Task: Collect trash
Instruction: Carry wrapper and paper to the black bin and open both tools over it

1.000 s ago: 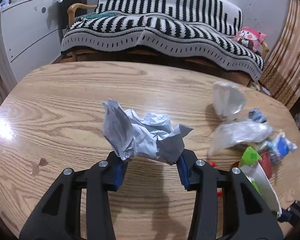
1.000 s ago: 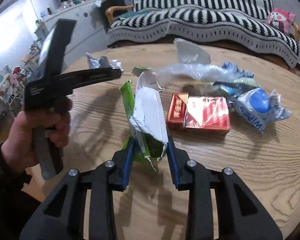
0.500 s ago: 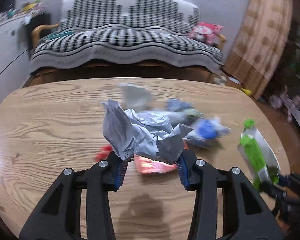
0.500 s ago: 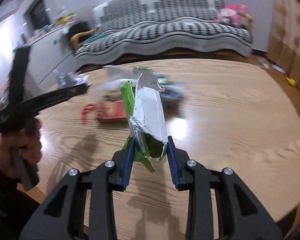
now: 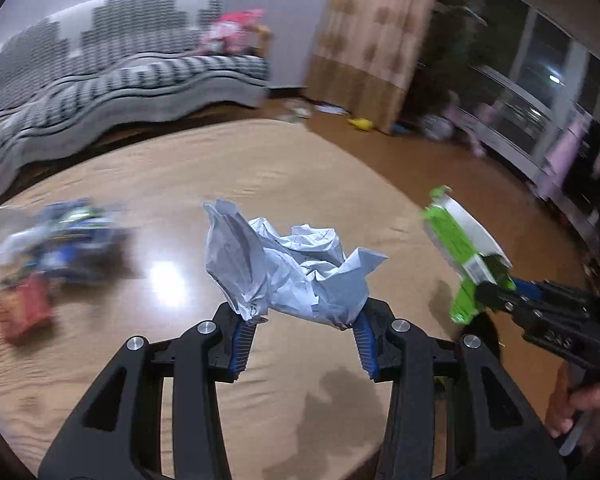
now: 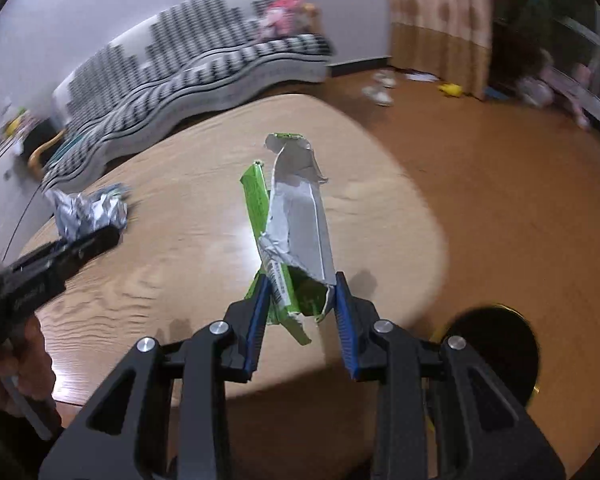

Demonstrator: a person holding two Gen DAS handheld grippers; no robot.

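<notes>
Carry step: left gripper [image 5: 300, 322] clamps crumpled paper [image 5: 290, 270], right gripper [image 6: 300, 312] clamps torn green wrapper [image 6: 294, 236]; next, likely drop both into dark bin [image 6: 496, 350].

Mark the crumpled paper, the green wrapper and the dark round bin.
crumpled paper [image 5: 296, 268], left wrist view, middle of the wad.
green wrapper [image 6: 300, 220], right wrist view, its silver inner face.
dark round bin [image 6: 496, 344], right wrist view, its dark opening.

Both tools swung right off trash pile [image 5: 52, 256]; table [image 6: 188, 248] edge, floor [image 6: 500, 200], black bin [image 6: 496, 344] now visible.
</notes>
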